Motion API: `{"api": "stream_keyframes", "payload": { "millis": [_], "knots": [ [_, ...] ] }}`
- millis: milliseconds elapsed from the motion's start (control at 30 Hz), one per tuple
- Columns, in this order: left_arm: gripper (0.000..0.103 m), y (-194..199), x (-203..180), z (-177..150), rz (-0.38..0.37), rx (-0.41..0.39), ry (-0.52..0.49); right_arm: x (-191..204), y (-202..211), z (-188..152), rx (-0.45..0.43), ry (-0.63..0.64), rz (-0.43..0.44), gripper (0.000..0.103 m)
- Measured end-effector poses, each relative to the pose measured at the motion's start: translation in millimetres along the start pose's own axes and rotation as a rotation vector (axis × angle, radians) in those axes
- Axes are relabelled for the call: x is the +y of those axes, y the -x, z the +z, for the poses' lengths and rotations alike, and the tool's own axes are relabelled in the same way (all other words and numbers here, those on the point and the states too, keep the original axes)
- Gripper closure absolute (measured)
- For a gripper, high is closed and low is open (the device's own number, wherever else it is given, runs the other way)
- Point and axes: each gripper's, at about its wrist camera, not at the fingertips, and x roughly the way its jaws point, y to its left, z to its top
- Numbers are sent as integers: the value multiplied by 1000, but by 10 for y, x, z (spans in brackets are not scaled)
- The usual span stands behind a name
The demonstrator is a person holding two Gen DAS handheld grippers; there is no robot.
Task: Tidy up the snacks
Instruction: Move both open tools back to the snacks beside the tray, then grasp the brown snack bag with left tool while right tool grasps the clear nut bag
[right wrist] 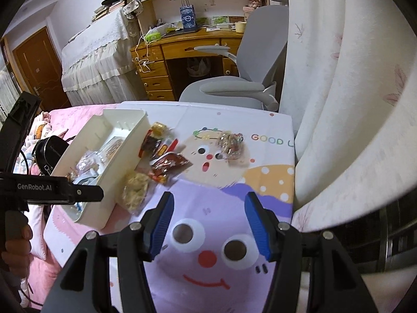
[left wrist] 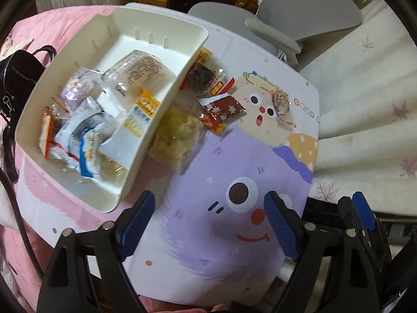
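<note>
Tabletop first: the cartoon-printed table (left wrist: pixel 234 234) fills both views, and I have both tools hovering low over its near end. At 10 o'clock from my left gripper (left wrist: pixel 208 224) sits the cream bin (left wrist: pixel 161 104), already holding a heap of wrapped snacks. The loose ones lie just outside its long wall, toward 12 o'clock: a pale crumbly pack (left wrist: pixel 177 138) touching the wall, a red foil packet (left wrist: pixel 221 112) just beyond it, a dark packet (left wrist: pixel 203 77) farther up, and a small clear-wrapped sweet (left wrist: pixel 281 104) well apart at 1 o'clock.

My left jaws stand wide with nothing between them. My right gripper (right wrist: pixel 209 224) shows a narrower gap, also empty, over the purple face.

I judge the step in hand to be reaching for another loose snack. I'd take the pale crumbly pack (right wrist: pixel 135 190) with the left, since it is nearest, coming in along the bin wall (right wrist: pixel 122 161) so one finger does not catch the rim. Pinch the wrapper edge rather than the middle; it looks brittle inside. The right could go for the lone sweet (right wrist: pixel 230 143) at its 12 o'clock.

A black bag (left wrist: pixel 18 70) lies beyond the bin at 9 o'clock, a grey chair (right wrist: pixel 234 86) stands past the far edge, and pale bedding (right wrist: pixel 351 117) crowds my right side. The tight cluster of packets may drag together.
</note>
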Motion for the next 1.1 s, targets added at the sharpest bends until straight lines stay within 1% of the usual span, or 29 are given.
{"api": "stream_keyframes", "payload": {
  "millis": [100, 233, 367, 500, 600, 733, 933, 1000, 1100],
  "knots": [
    [16, -151, -127, 132, 28, 24, 10, -84, -148, 107, 3, -4, -6, 46],
    [14, -300, -261, 340, 55, 18, 25, -196, -342, 244, -7, -21, -13, 46],
    [14, -488, -371, 598, 68, 22, 63, -301, -610, 362, 2, -41, -26, 46],
    [14, -718, -483, 862, 100, 12, 80, -373, -873, 421, 5, -55, -11, 46],
    [14, -907, -540, 1013, 112, 14, 76, -404, -1088, 429, -10, -49, -8, 46],
    [14, -1144, -560, 1127, 154, 20, 77, -451, -1370, 412, -36, -60, -4, 46],
    [14, -1461, -536, 1227, 173, 36, 87, -486, -1730, 372, -92, -66, -9, 46],
    [14, -1532, -529, 1249, 166, 50, 86, -492, -1849, 370, -79, -70, -18, 46],
    [14, -1618, -527, 1269, 181, 53, 83, -490, -1982, 373, -68, -82, -22, 46]
  ]
}}
